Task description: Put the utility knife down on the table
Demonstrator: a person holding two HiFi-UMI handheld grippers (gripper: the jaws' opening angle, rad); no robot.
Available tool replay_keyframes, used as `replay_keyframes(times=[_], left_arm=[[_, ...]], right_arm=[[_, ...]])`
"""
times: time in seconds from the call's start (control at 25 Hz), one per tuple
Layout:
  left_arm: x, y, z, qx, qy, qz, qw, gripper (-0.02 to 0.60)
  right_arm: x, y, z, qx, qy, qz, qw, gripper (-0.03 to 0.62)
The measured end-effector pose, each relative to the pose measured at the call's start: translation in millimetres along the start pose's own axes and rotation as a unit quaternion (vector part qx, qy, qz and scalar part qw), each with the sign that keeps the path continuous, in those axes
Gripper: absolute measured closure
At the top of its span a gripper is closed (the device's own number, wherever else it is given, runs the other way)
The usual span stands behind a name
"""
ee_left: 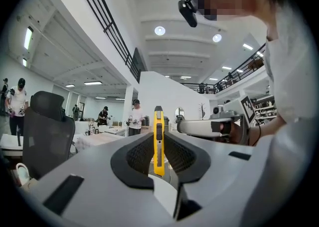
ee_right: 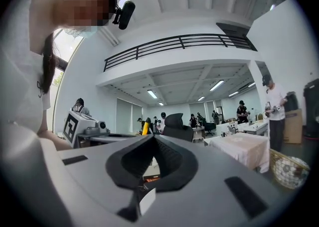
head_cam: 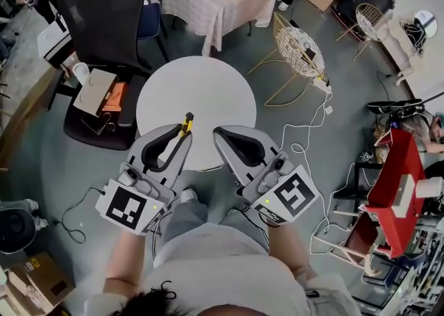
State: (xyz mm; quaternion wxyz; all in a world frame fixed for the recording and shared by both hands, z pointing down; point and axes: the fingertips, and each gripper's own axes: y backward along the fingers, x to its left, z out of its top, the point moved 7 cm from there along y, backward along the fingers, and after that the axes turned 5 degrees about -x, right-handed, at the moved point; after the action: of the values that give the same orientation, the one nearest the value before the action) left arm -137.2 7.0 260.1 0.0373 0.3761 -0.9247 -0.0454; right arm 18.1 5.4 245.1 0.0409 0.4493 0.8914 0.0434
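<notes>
The left tongs [head_cam: 179, 138] clench the yellow utility knife [head_cam: 186, 124] above the round white table's [head_cam: 201, 85] near edge. The right tongs [head_cam: 223, 135], pressed together and empty, are just beside. A black chair [head_cam: 104, 9] stands beyond the far-left edge.

I can read no words, brands or numbers in any view. The cubes on my left gripper [head_cam: 182, 132] and right gripper [head_cam: 219, 131] carry only black-and-white square marker patterns, no letters. The yellow utility knife [ee_left: 158, 141] shows no print I can make out.
</notes>
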Motion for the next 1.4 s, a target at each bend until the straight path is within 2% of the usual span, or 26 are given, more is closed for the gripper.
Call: replay_keyframes(times=[0.32,0.56,0.8,1.16,1.4], left_arm=[[36.3,-10.6,-9.1,0.005,0.010,-0.049,0.9987,0.515],[40.9,-23.1,-20.2,0.014,0.025,-0.065,0.9975,0.515],[39.4,-40.8,-33.5,0.028,0.032,-0.065,0.9970,0.515],[42.1,-69.0,-76.9,0.094,0.029,-0.052,0.9938,0.515],[39.3,-85.8,-117.7,0.154,0.024,-0.045,0.9868,0.515]], right_arm=[[-4.6,-23.9,-9.7,0.008,0.004,-0.048,0.999,0.586],[-14.0,-18.6,-15.1,0.018,0.001,-0.072,0.997,0.586],[-35.2,-13.0,-23.7,0.023,-0.011,-0.082,0.996,0.586],[-75.7,-18.3,-46.1,0.033,-0.022,-0.075,0.996,0.586],[-95.2,-18.2,-64.1,0.034,-0.045,-0.063,0.996,0.586]])
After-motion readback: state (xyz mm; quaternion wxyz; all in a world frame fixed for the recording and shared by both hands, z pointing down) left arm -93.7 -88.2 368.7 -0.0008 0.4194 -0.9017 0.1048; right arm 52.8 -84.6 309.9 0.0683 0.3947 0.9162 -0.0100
